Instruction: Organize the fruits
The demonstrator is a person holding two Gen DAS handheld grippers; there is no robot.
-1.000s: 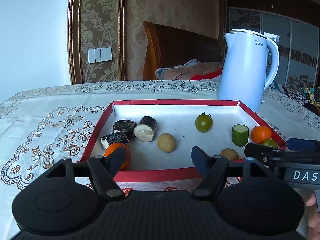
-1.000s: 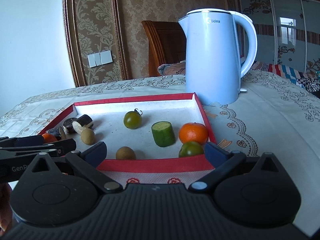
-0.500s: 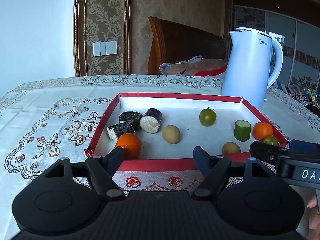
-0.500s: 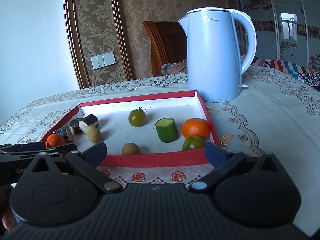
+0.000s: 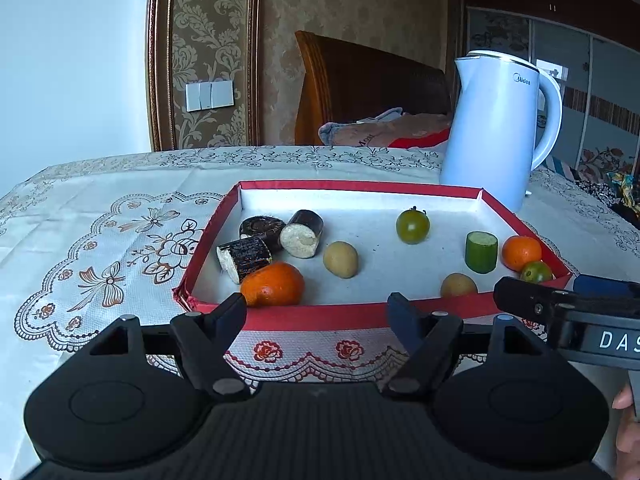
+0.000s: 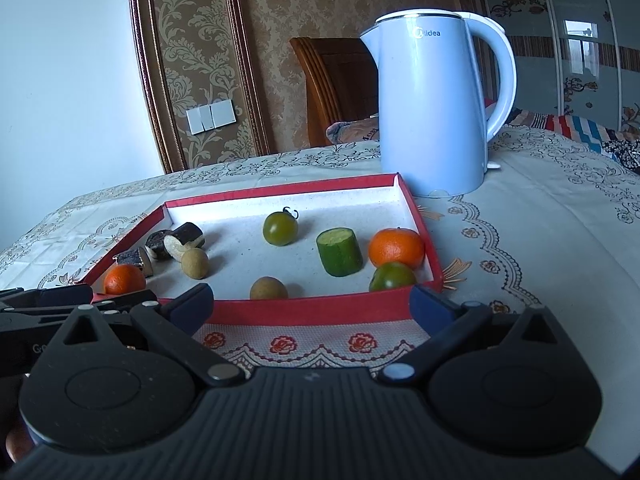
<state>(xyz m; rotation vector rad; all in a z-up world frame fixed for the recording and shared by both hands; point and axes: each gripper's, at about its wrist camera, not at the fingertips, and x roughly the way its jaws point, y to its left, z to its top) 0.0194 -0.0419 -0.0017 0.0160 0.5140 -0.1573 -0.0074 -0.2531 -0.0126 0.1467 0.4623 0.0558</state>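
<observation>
The left gripper (image 5: 318, 312) was matte black plastic: a ribbed central housing, two rounded side lobes with shallow circular recesses, and triangular cut-outs above them. Silver screw heads marked the linkage pivots. Its fingers (image 5: 234, 310) ended in dark blue pads. The right gripper (image 6: 312, 304) had the same black build, ribbed body, round lobes and silver pivot screws, with blue-tipped fingers (image 6: 430, 302). From the left view its side carried white letters "DAS"; the right view showed "Ge" on the left one's side.
</observation>
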